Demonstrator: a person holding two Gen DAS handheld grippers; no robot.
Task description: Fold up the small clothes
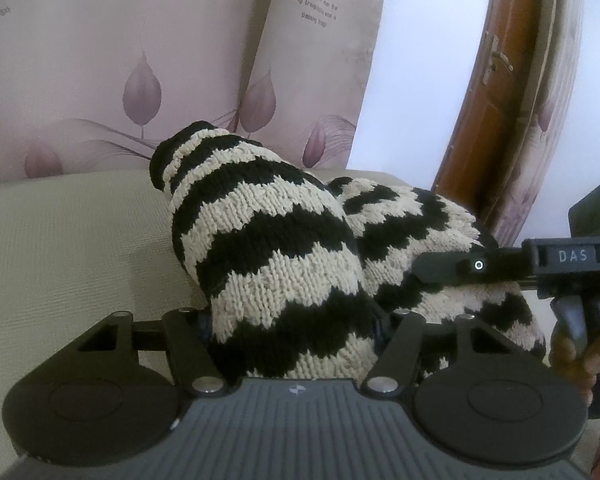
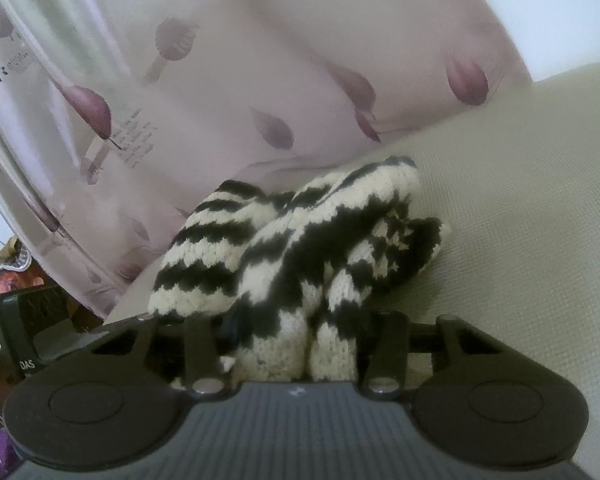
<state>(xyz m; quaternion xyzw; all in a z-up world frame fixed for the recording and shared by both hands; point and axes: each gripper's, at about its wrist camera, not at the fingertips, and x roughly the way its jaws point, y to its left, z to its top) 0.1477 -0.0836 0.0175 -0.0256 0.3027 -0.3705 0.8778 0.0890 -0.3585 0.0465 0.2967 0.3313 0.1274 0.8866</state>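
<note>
A small black and cream zigzag knit garment [image 1: 276, 248] is bunched up above the beige surface [image 1: 68, 248]. My left gripper [image 1: 296, 344] is shut on one end of it; its fingertips are buried in the knit. In the right wrist view the same knit garment [image 2: 300, 248] fills the middle, and my right gripper [image 2: 296, 344] is shut on its other end. The right gripper also shows in the left wrist view [image 1: 480, 266], a finger lying against the knit at the right.
A pink curtain with purple leaf prints [image 1: 140, 80] hangs just behind the beige surface. A brown wooden door [image 1: 496, 100] stands at the right. The beige surface [image 2: 520, 220] stretches to the right in the right wrist view.
</note>
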